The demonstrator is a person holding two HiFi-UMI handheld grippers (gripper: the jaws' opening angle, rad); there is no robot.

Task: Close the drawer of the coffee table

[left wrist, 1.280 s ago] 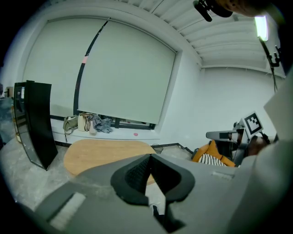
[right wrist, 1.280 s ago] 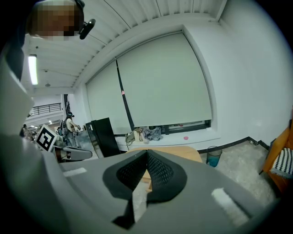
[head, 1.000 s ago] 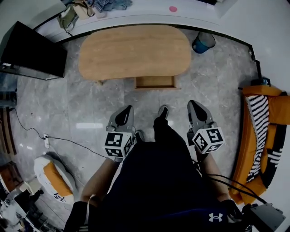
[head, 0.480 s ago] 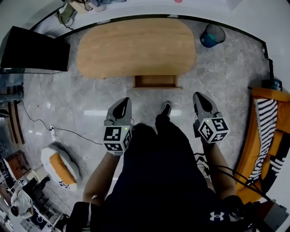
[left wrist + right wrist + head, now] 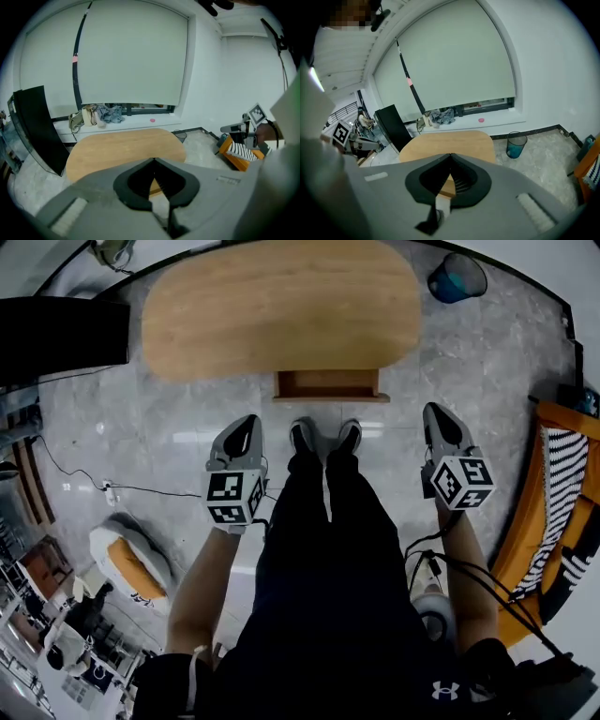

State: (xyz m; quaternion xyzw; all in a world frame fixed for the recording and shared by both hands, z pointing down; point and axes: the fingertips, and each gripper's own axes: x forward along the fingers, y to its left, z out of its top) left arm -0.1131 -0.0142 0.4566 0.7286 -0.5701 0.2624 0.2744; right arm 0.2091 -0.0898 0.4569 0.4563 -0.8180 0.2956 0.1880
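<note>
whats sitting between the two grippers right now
In the head view, the person's black-trousered legs and dark shoes stand between the left gripper and right gripper, just before the open wooden drawer.

One coffee table (image 5: 281,315), one drawer (image 5: 328,386), one blue bin (image 5: 457,277), two shoes (image 5: 302,435) and two grippers: left gripper (image 5: 247,419) and right gripper (image 5: 432,409).

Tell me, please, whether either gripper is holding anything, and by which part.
Nothing is held: the left gripper and the right gripper are both shut and empty, short of the open drawer of the coffee table.
</note>
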